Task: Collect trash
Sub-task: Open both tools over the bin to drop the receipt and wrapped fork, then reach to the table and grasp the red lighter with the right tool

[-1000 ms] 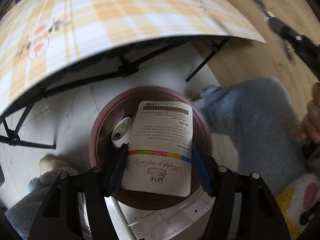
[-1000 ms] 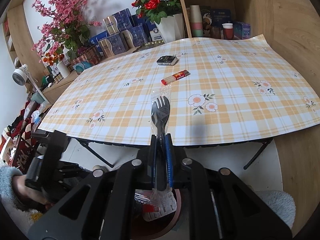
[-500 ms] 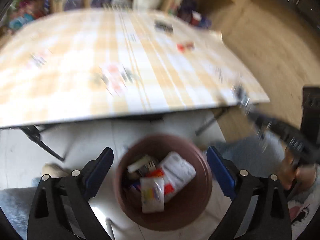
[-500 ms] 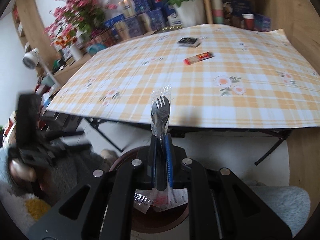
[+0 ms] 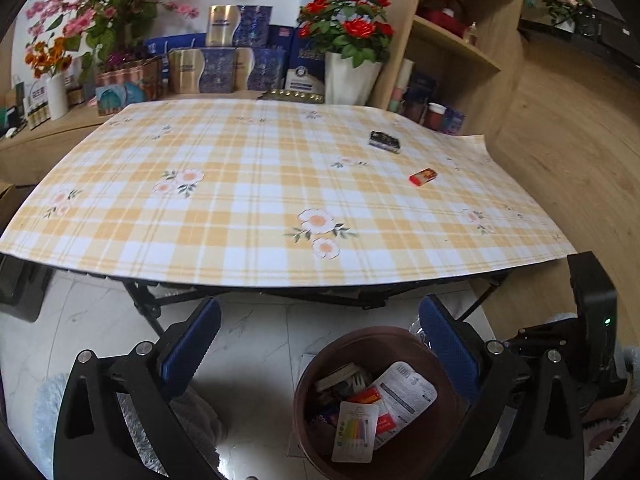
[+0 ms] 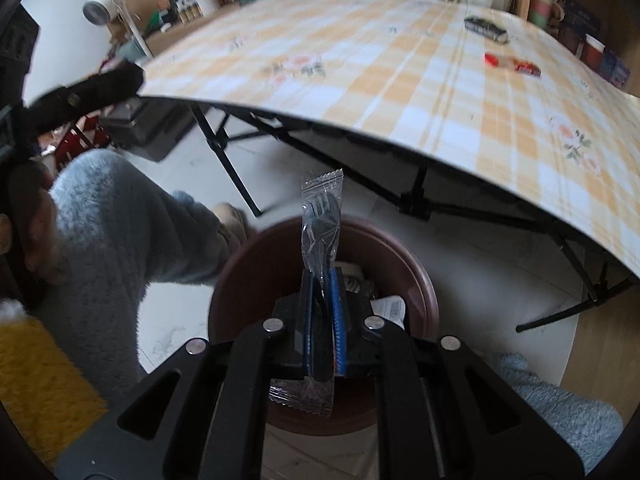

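Note:
A brown round bin (image 5: 376, 400) stands on the floor in front of the table and holds several wrappers, with a white packet (image 5: 354, 432) on top. My left gripper (image 5: 320, 344) is open and empty, raised above the bin's left side. My right gripper (image 6: 322, 292) is shut on a black plastic fork in a clear wrapper (image 6: 320, 220), held over the bin (image 6: 248, 272). A red wrapper (image 5: 423, 177) and a dark packet (image 5: 385, 142) lie on the checked tablecloth (image 5: 240, 208); both also show in the right wrist view (image 6: 512, 65) (image 6: 486, 29).
The folding table's black legs (image 6: 224, 160) stand just behind the bin. A person's blue fleece sleeve (image 6: 120, 220) is left of the bin. Flower vases and boxes (image 5: 224, 64) line the far table edge. A wooden shelf (image 5: 452, 40) stands at the right.
My left gripper opened, dropped the white packet into the bin and lifted up towards the table. My right gripper tilted down and moved over the bin, still holding the wrapped fork.

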